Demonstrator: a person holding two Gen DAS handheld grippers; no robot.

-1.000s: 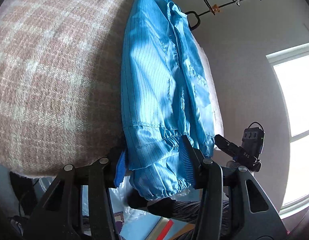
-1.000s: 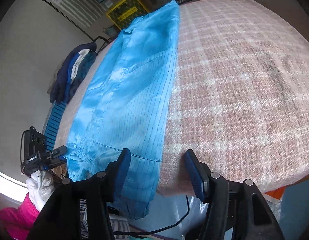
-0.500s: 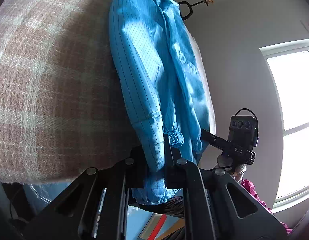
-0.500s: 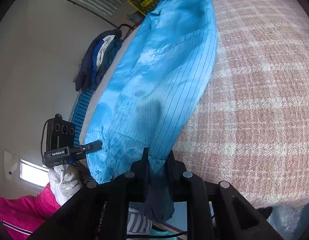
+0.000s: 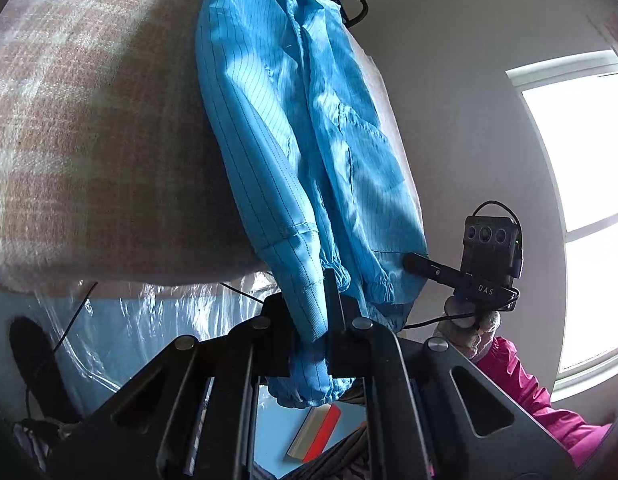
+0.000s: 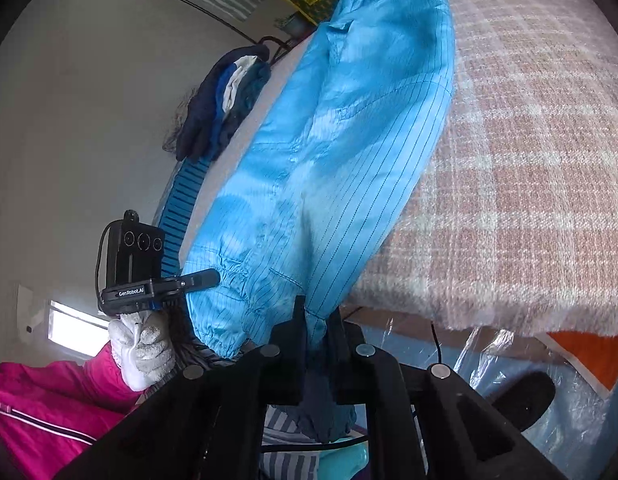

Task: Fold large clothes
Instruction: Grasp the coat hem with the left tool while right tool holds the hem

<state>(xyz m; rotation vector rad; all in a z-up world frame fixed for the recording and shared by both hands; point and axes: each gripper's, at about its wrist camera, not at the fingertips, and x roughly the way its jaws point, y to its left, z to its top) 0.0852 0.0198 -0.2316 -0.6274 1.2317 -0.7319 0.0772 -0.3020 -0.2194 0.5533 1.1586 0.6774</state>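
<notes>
A blue pinstriped garment (image 5: 293, 120) lies lengthwise on a pink plaid blanket (image 5: 89, 140), and its gathered near end hangs over the front edge. My left gripper (image 5: 309, 296) is shut on the left side of that end, with cloth pinched between its pads. In the right wrist view the same garment (image 6: 349, 140) runs up the blanket (image 6: 529, 160). There my right gripper (image 6: 315, 312) is closing the last bit on the right side of the hem, with fabric between its jaws. Each view shows the other gripper, right (image 5: 489, 256) and left (image 6: 133, 264), at the garment's opposite corner.
A white-gloved hand (image 6: 143, 344) with a pink sleeve (image 6: 37, 400) holds the left gripper. Dark clothes (image 6: 221, 108) are heaped at the blanket's far left edge. Clear plastic sheet (image 5: 129, 320) hangs below the front edge. A bright window (image 5: 581, 200) is on the right.
Both grippers were open around the garment's near end and have shut on it. Its near end is now drawn up and bunched between the jaws, and both hands have shifted slightly.
</notes>
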